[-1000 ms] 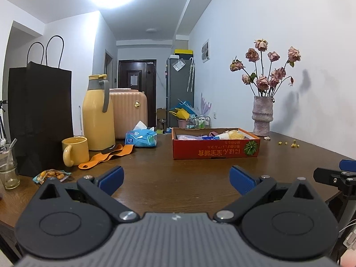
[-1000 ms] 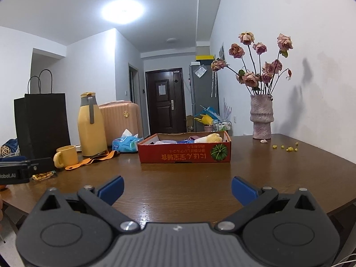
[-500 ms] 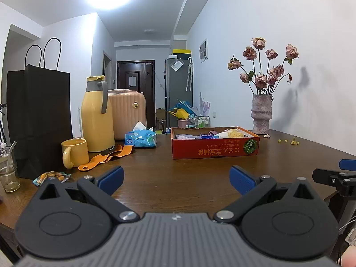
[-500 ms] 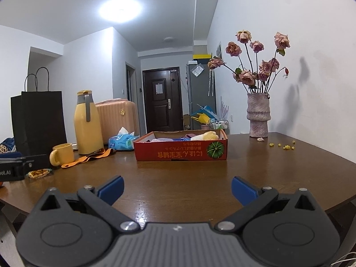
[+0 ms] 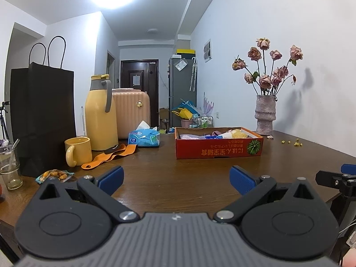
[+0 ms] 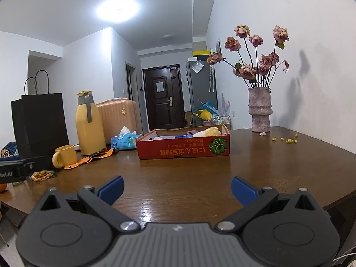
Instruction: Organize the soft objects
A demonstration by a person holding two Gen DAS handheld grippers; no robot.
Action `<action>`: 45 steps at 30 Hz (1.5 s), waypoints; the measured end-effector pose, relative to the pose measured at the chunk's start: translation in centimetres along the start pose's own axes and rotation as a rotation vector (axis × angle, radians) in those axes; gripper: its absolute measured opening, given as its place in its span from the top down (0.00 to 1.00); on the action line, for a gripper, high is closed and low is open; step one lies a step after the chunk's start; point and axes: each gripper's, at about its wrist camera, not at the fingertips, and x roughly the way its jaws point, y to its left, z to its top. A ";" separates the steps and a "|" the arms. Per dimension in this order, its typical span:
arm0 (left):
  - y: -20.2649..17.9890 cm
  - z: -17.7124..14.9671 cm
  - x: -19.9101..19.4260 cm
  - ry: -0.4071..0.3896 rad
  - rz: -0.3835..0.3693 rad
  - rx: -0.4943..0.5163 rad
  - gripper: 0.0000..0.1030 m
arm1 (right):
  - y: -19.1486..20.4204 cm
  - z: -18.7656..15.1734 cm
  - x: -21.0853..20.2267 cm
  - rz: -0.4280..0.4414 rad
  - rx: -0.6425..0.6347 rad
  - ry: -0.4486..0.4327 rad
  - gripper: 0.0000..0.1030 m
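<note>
The right gripper (image 6: 176,188) hung over the near edge of the table (image 6: 255,162), its blue fingers (image 6: 111,188) spread wide with nothing between them. Further on the table stood a red box (image 6: 183,150) with soft things inside, among them a yellow one (image 6: 212,130) and a purple one (image 6: 165,137). Left of the box lay a tissue pack (image 6: 123,141), an orange strap (image 6: 89,159), a yellow mug (image 6: 64,155) and a yellow jug (image 6: 89,125). A black bag (image 6: 40,122) stood behind the mug. A vase (image 6: 260,112) with dry roses stood near the wall, well apart from the box. A part of the left gripper (image 6: 15,170) showed at the left edge.
</note>
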 end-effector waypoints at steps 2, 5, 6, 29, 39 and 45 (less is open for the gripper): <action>-0.1 0.0 0.0 -0.001 -0.001 0.003 0.00 | 0.0 0.0 0.0 -0.001 0.005 0.001 0.00; -0.1 -0.1 -0.1 -0.001 -0.002 0.002 0.00 | 0.0 0.0 -0.1 -0.011 0.002 -0.009 0.00; -0.1 -0.1 0.0 0.000 -0.002 0.002 0.00 | 0.1 -0.1 -0.1 -0.011 -0.006 -0.010 0.00; -0.4 -0.1 -0.1 -0.011 0.002 0.012 0.00 | -0.2 -0.2 0.2 -0.010 0.006 -0.005 0.00; -0.7 -0.1 -0.3 -0.035 0.017 0.021 0.00 | -0.1 -0.3 0.1 -0.025 0.004 -0.020 0.00; -0.8 -0.3 -0.5 -0.044 0.029 0.023 0.00 | 0.0 -0.4 0.1 -0.027 0.000 -0.019 0.00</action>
